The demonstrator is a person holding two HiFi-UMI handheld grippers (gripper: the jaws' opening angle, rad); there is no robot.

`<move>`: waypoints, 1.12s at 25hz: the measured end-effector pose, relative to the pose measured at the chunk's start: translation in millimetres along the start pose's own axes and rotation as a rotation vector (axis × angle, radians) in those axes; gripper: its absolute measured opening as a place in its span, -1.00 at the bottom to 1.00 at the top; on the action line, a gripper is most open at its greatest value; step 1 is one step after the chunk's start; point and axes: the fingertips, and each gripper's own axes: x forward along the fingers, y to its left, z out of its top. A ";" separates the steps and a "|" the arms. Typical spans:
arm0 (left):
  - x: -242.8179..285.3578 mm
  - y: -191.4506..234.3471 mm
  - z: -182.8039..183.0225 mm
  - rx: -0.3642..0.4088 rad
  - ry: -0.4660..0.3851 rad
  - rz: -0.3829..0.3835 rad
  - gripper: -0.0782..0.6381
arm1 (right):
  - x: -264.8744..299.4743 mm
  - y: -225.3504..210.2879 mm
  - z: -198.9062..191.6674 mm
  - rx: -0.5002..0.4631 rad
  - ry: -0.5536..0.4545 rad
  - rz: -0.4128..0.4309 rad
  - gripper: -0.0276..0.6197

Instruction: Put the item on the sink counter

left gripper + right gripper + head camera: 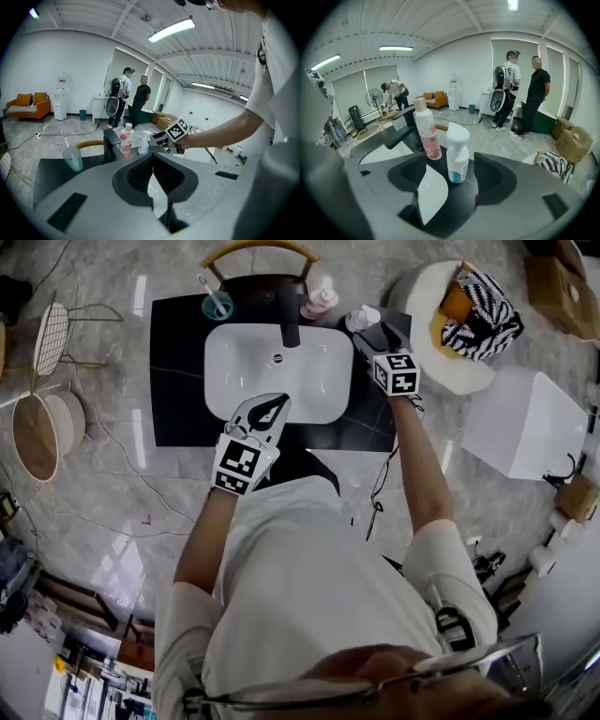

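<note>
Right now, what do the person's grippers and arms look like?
Both grippers are grey plastic, each with two broad curved jaws lined with dark pads. In the head view the left gripper looks pale and the right gripper darker. Each carries a white marker cube printed with black square patterns. The person wears a white short-sleeved shirt, with the forearms bare.

Item, one: your pump bottle [457,154]. The body is white, with a broad white pump head and a band of blue at the foot. Pose: upright, resting on its own base, pump head uppermost. Location: you have it on the sink counter [178,381], a black slab with faint pale veining. It stands at the counter's back right corner, just beside the far right rim of the white basin [277,371].
</note>
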 end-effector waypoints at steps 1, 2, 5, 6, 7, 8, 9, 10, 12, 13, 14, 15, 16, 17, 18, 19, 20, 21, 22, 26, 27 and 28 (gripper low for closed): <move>-5.0 1.0 1.0 0.001 -0.004 0.002 -0.77 | -7.5 2.4 3.0 0.006 -0.007 -0.008 0.07; -10.4 1.6 1.9 0.002 -0.007 0.003 -0.77 | -15.3 5.5 6.1 0.012 -0.015 -0.015 0.03; -27.5 0.2 3.3 0.009 -0.015 0.004 -0.77 | -40.5 19.6 13.2 0.036 -0.038 -0.025 -0.08; -33.7 -0.2 3.5 0.012 -0.019 0.003 -0.77 | -49.0 25.8 15.2 0.043 -0.045 -0.027 -0.12; -40.4 0.2 3.5 0.015 -0.023 0.002 -0.77 | -57.0 33.0 17.8 0.048 -0.052 -0.029 -0.16; -47.7 1.3 3.3 0.018 -0.028 0.000 -0.77 | -64.7 41.0 20.7 0.051 -0.060 -0.032 -0.19; -55.4 2.6 2.8 0.019 -0.032 -0.002 -0.77 | -72.2 49.5 23.6 0.052 -0.067 -0.037 -0.23; -63.1 3.6 1.6 0.019 -0.036 -0.006 -0.77 | -79.5 58.0 25.8 0.052 -0.072 -0.042 -0.26; -77.1 3.6 -2.4 0.014 -0.039 -0.015 -0.77 | -94.8 72.4 27.4 0.054 -0.076 -0.057 -0.32; -83.3 2.9 -4.7 0.011 -0.039 -0.020 -0.77 | -102.7 77.9 27.4 0.058 -0.076 -0.064 -0.35; -89.6 2.1 -7.1 0.009 -0.038 -0.023 -0.77 | -110.7 83.1 27.2 0.062 -0.076 -0.071 -0.37; -96.4 1.8 -10.2 0.007 -0.037 -0.024 -0.77 | -118.7 88.6 26.7 0.064 -0.075 -0.079 -0.39; -103.9 1.9 -14.1 0.005 -0.035 -0.023 -0.77 | -126.7 94.8 25.9 0.065 -0.073 -0.089 -0.42; -112.0 2.3 -18.7 0.003 -0.035 -0.021 -0.77 | -134.8 101.9 24.9 0.066 -0.072 -0.100 -0.46; -120.5 2.5 -23.4 0.002 -0.036 -0.019 -0.77 | -143.3 109.7 23.8 0.068 -0.072 -0.110 -0.48; -129.2 2.2 -27.7 0.002 -0.039 -0.018 -0.77 | -152.2 117.9 22.6 0.070 -0.074 -0.119 -0.51; -138.0 1.4 -31.4 0.003 -0.043 -0.017 -0.77 | -161.4 126.6 21.4 0.072 -0.077 -0.127 -0.53; -146.6 0.4 -34.5 0.004 -0.048 -0.018 -0.77 | -170.7 135.5 20.2 0.076 -0.081 -0.133 -0.55; -154.6 -0.6 -37.1 0.004 -0.054 -0.020 -0.77 | -180.1 144.4 19.1 0.080 -0.087 -0.139 -0.56; -178.3 -5.6 -42.9 -0.003 -0.075 -0.036 -0.77 | -216.6 175.3 15.4 0.098 -0.115 -0.156 -0.64; -182.8 -7.6 -43.9 -0.004 -0.079 -0.042 -0.77 | -225.4 182.6 14.5 0.103 -0.123 -0.159 -0.68; -186.9 -9.8 -44.4 -0.004 -0.085 -0.048 -0.77 | -234.0 189.6 13.7 0.108 -0.134 -0.161 -0.71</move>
